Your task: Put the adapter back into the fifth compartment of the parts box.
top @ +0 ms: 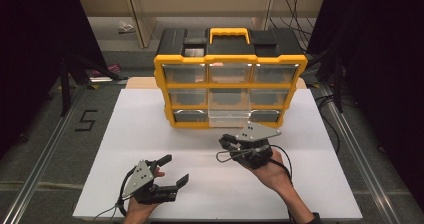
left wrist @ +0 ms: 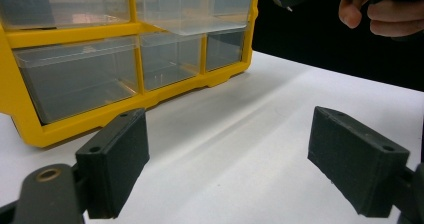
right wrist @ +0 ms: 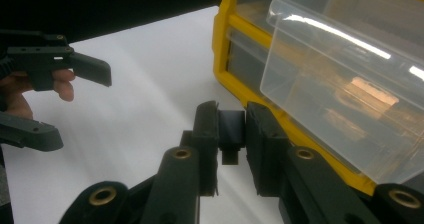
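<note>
Black block clamped in right gripper beside pulled-out drawer.

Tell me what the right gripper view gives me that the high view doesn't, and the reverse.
Right gripper view: a small black block clamped between the right gripper's jaws; from above it is too small to make out. High view: the yellow carry handle, all nine drawer bays, a 5 marked on the floor. Both: the yellow organizer, its pulled-out clear drawer, the open left gripper, the white tabletop.
</note>
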Available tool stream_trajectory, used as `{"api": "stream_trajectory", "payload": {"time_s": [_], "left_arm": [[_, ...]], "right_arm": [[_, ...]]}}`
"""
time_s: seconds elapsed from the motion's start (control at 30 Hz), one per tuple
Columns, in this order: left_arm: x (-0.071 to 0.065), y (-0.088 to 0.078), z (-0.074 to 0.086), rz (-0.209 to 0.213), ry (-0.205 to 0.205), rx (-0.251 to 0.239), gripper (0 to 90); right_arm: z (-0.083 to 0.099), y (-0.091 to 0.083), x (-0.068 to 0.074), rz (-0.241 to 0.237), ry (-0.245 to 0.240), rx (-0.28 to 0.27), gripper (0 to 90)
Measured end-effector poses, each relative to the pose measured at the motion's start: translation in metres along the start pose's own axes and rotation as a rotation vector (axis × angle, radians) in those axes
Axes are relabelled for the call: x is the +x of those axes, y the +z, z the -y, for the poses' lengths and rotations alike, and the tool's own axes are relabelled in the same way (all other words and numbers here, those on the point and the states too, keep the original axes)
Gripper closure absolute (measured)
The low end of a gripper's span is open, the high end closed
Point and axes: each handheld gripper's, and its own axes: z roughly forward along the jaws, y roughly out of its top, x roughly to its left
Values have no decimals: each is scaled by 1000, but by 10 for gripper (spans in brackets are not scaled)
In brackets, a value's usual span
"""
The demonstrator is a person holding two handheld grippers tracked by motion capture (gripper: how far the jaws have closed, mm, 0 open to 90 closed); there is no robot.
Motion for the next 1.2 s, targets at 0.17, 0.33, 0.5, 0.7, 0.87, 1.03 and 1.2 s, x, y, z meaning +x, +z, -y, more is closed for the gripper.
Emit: {"api": "stream_trajectory", "payload": {"time_s": [0.17,0.33,0.5,0.7,0.87,1.03,1.2], "left_arm": [[0,0,0,0,1,0,160],[0,0,0,0,2,-1,160],[0,0,0,-1,2,-5,160],[0,0,0,-2,2,-5,160],[0,0,0,-2,1,-5,160],[0,0,0,-2,2,-6,160],[0,0,0,-2,2,-8,160]], "right_arm": [[-3,-3,-3,7,5,-18,763],[-5,-4,-5,12,7,-29,764],[-7,-6,-7,18,10,-41,764],[-11,-10,-10,26,13,-52,764],[-15,-14,-16,37,20,-68,763],[-23,-18,-19,46,14,-81,764],[-30,-20,-22,58,7,-85,764]]}}
